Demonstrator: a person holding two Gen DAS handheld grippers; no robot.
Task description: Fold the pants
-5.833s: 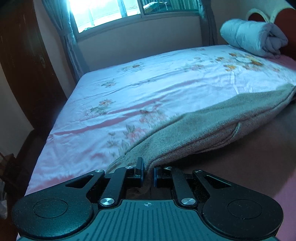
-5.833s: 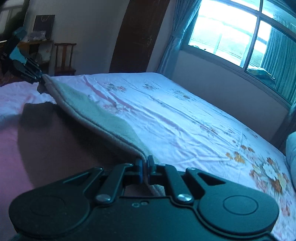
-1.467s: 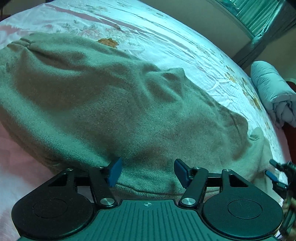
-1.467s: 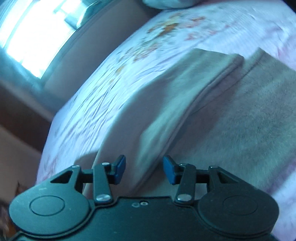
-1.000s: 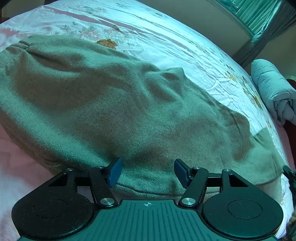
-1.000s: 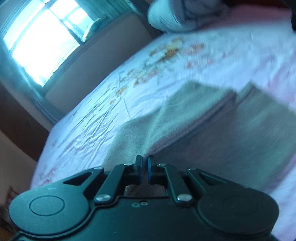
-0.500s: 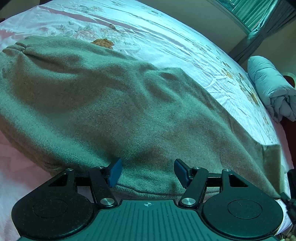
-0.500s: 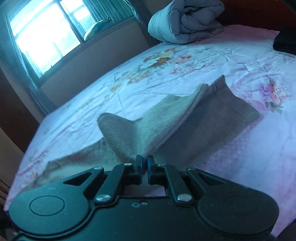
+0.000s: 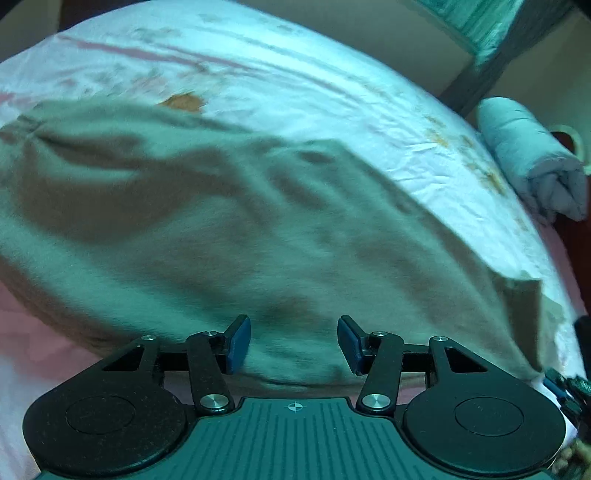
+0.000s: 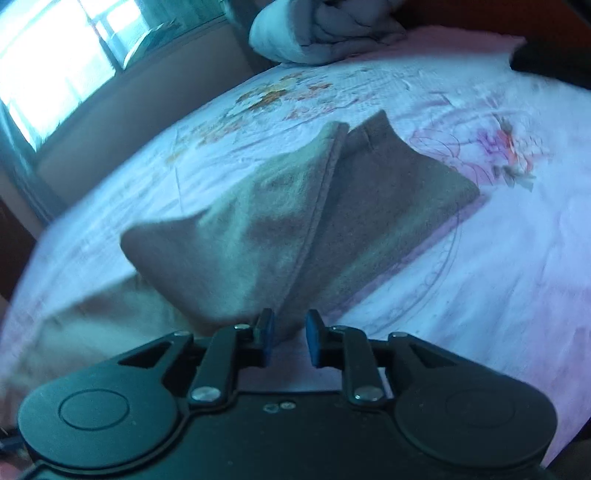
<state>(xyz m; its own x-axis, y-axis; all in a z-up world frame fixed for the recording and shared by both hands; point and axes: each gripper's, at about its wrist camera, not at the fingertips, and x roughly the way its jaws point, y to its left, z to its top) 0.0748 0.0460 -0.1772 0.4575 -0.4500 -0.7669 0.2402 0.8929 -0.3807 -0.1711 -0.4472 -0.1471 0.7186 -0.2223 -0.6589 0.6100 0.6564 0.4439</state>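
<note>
The grey-green fleece pants (image 9: 229, 229) lie spread across the floral bed sheet (image 9: 332, 96). My left gripper (image 9: 293, 343) is open and empty, with its blue pads just over the near edge of the pants. In the right wrist view the pants (image 10: 295, 206) rise in a tented fold toward my right gripper (image 10: 288, 334). Its jaws stand slightly apart with the cloth edge at the gap. The right gripper's tip also shows in the left wrist view (image 9: 565, 391) at the far right.
A rolled pale-blue duvet (image 9: 532, 162) lies at the head of the bed, also in the right wrist view (image 10: 325, 33). A window (image 10: 55, 59) and a wall run along the far side. A dark object (image 10: 550, 59) sits at the bed's far right corner.
My right gripper's jaws have parted from shut to slightly open on the cloth edge, and the lifted fold stands closer. The left gripper stays open at the near edge.
</note>
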